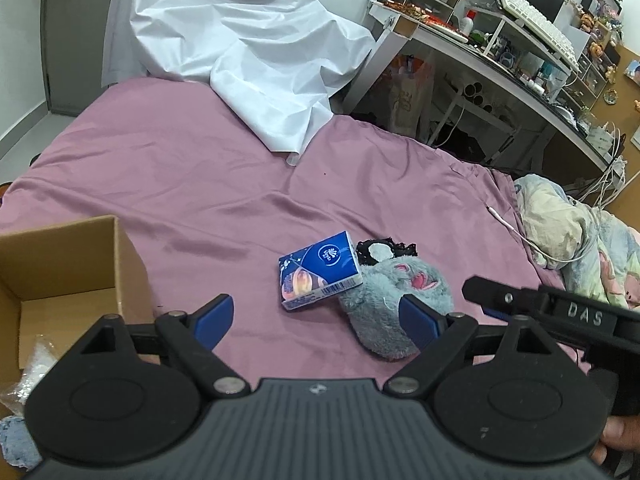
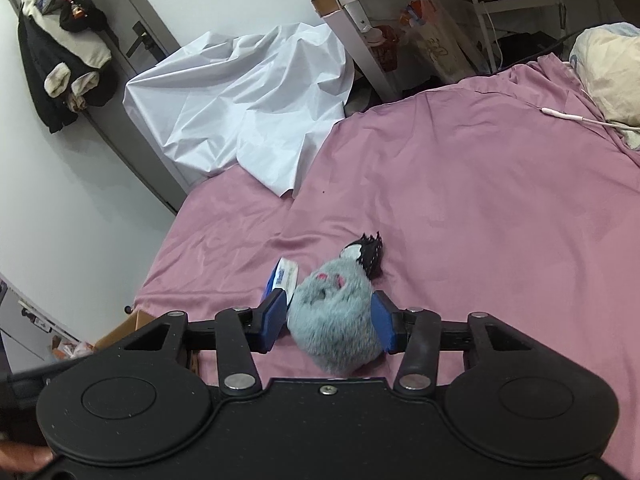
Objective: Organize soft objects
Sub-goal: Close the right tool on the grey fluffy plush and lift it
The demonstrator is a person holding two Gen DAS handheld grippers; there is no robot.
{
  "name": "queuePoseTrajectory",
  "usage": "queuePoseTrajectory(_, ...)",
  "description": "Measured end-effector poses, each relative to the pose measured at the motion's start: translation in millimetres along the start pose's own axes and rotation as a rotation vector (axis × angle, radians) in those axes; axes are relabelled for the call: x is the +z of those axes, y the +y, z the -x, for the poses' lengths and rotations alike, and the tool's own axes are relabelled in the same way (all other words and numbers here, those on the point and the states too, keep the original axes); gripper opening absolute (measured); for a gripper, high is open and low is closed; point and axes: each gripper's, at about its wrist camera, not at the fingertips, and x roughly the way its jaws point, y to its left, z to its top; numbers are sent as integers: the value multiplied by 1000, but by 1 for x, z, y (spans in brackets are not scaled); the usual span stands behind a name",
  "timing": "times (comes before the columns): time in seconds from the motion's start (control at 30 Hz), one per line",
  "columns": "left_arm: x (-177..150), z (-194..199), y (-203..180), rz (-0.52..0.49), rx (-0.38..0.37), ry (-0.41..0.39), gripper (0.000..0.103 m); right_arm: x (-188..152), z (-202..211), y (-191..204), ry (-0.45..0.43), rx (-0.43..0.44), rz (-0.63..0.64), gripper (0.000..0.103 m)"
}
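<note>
A grey furry plush slipper (image 1: 384, 300) with pink marks lies on the pink bedsheet (image 1: 200, 184). A blue tissue pack (image 1: 318, 276) leans on its left side, and a small black lace item (image 1: 384, 252) lies behind it. My left gripper (image 1: 320, 318) is open and empty, just short of the pack. My right gripper (image 2: 330, 316) is open, with the slipper (image 2: 334, 314) between its blue pads (image 2: 274, 314); the pads are close to its sides. The tissue pack (image 2: 282, 276) and the black lace item (image 2: 370, 256) show beyond it.
An open cardboard box (image 1: 60, 276) stands at the left on the bed, with a clear bag (image 1: 28, 376) inside. A white sheet (image 1: 256, 52) hangs over the far end. A crumpled quilt (image 1: 576, 236) and white cable (image 2: 576, 118) lie right. A cluttered desk (image 1: 500, 64) stands behind.
</note>
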Motion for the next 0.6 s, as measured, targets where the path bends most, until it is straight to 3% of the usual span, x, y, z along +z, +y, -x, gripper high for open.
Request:
queuePoseTrajectory(0.37, 4, -18, -4, 12, -4, 22, 87, 3, -34, -10, 65, 8, -58, 47)
queuePoseTrajectory(0.53, 4, -26, -8, 5, -13, 40, 87, -7, -39, -16, 97, -18, -57, 25)
queuePoseTrajectory(0.6, 4, -29, -9, 1, -20, 50, 86, -10, -36, -21, 98, -9, -80, 24)
